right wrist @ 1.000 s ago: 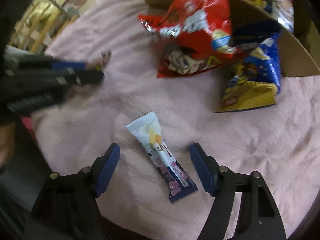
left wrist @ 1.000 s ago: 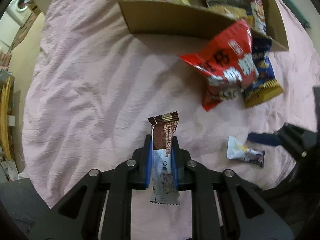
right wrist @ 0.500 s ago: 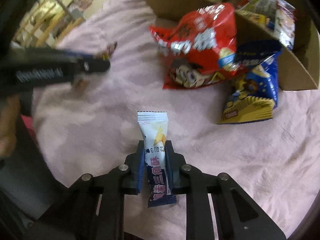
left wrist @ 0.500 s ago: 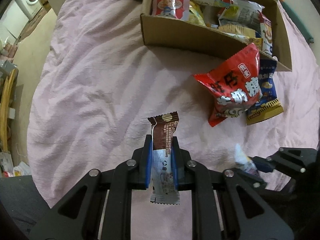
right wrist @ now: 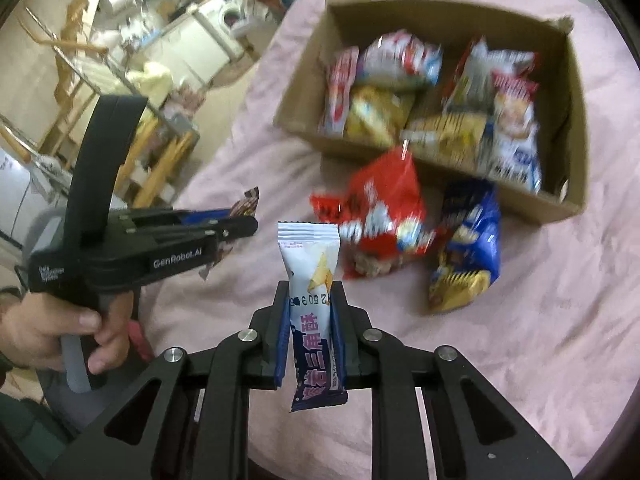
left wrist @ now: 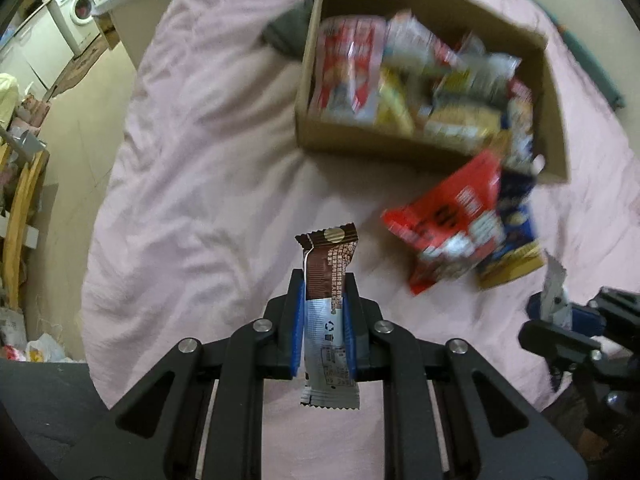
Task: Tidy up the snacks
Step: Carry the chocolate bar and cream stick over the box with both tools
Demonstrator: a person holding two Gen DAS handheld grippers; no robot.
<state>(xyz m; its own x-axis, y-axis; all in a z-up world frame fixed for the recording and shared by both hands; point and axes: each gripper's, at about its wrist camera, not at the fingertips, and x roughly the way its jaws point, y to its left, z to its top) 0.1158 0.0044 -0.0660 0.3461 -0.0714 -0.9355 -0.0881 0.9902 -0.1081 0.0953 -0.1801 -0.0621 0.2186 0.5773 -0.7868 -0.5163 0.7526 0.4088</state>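
Now my left claw [left wrist: 323, 304] is clamped mid-length on the brown bar [left wrist: 329, 280], my right claw [right wrist: 310, 320] on the white-and-purple packet [right wrist: 312, 300], ends free, both lifted off the pink bed [left wrist: 192, 216] for dropping into the cardboard box [right wrist: 560, 208].

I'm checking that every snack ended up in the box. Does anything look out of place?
Yes. A red snack bag and a blue-and-yellow snack bag lie on the pink bedspread, leaning against the brown cardboard box rather than inside. Each gripper holds one small packet clear of the bedspread.
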